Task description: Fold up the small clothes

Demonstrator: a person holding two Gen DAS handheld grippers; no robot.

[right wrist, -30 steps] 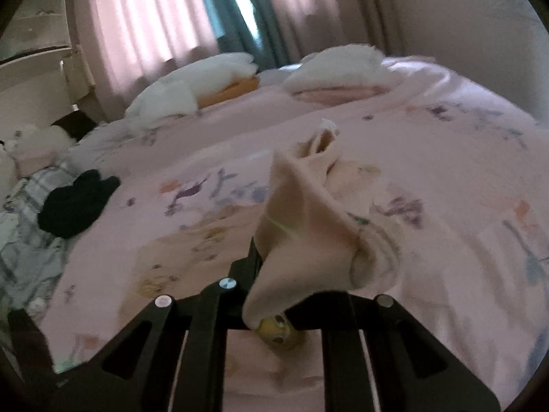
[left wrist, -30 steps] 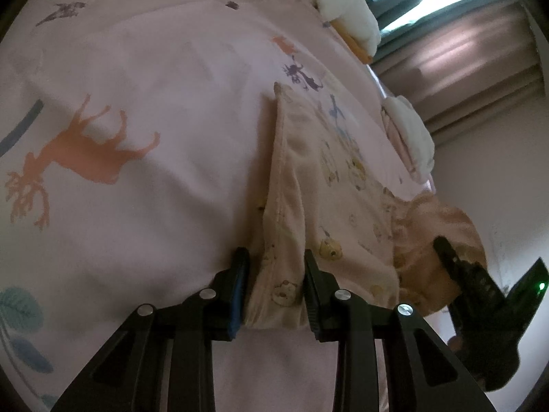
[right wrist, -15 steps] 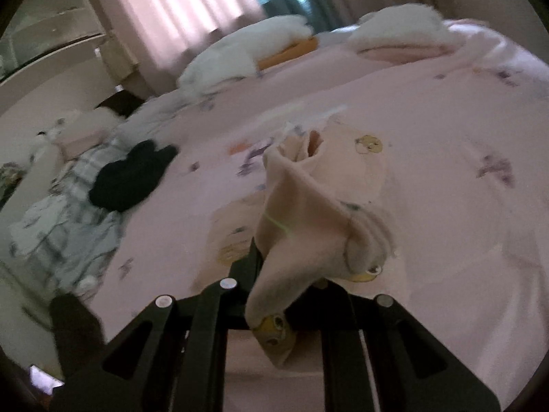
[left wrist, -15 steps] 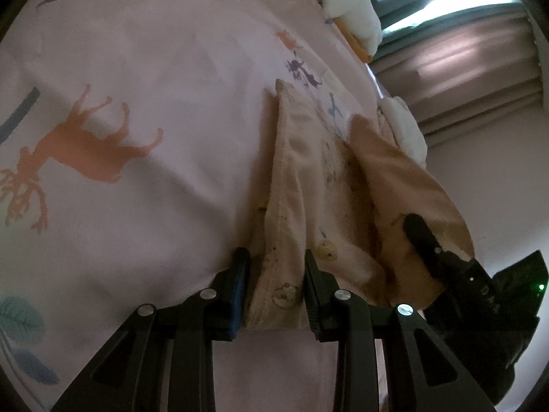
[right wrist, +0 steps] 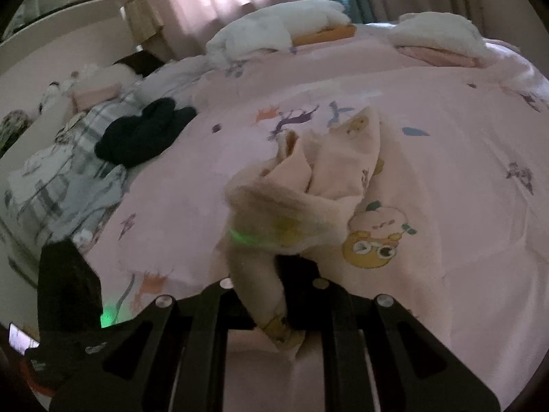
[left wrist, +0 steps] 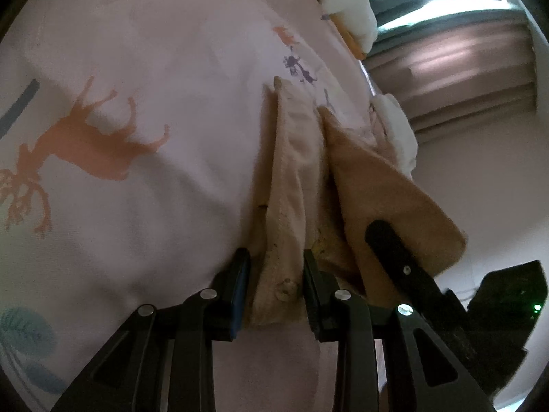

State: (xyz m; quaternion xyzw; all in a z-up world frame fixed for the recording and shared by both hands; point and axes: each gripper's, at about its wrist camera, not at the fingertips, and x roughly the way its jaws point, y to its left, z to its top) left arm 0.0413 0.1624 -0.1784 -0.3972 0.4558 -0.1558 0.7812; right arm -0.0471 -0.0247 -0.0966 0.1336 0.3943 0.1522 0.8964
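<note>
Basically mid-fold, both tongs loaded.
left gripper [left wrist: 276, 288]: clamped on the near hem of the peach garment [left wrist: 295, 178], low against the pink bedspread [left wrist: 154, 68].
right gripper [right wrist: 274, 304]: pinching the garment's other edge, lifted clear of the bed and carried over toward the left one; in the left view its finger sits just right of the held hem.
garment: one strip flat on the bed running far from the left tongs, the lifted half draped over it, bunched near the right tongs.
farther out: dark clothes [right wrist: 144, 135] on the far left, white pillows [right wrist: 274, 22] at the headboard end.
risk: bunched flap lands crooked if dropped now; a thin pinch may slip; tugging could drag the flat strip.
</note>
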